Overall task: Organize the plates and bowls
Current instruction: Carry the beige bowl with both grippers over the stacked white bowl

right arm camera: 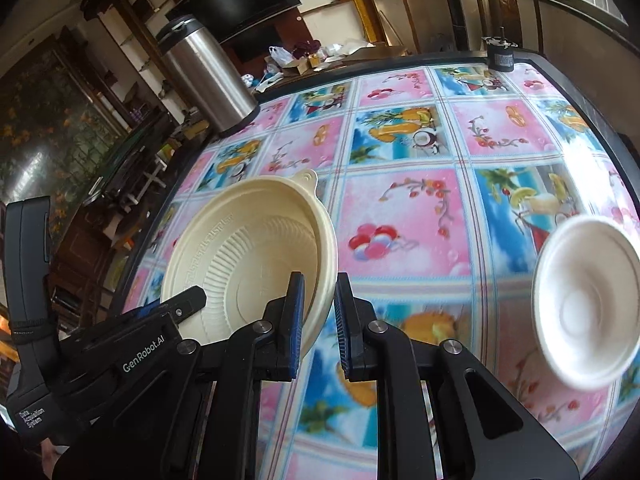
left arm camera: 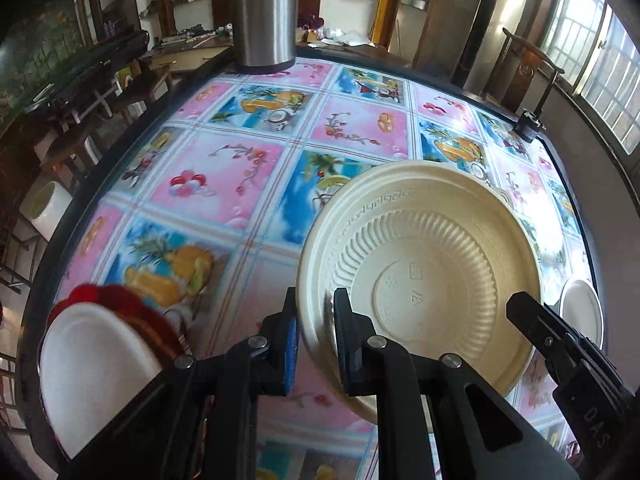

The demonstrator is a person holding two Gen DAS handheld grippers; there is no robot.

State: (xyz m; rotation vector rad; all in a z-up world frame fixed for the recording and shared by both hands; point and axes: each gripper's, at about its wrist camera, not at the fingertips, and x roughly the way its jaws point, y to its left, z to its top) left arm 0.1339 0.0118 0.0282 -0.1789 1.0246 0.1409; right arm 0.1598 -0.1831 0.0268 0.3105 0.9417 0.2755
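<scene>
Above the patterned counter, the cream bowl hangs tilted between both tools, left hand-held gripper clamped on its left rim, right hand-held gripper clamped on its right rim, white bowl lying nearer the right one.

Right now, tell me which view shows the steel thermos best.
The right wrist view: the steel thermos shows whole there, from its black lid down to its base at the table's far edge. The left wrist view shows only its lower body, with the top cut off by the frame.
</scene>
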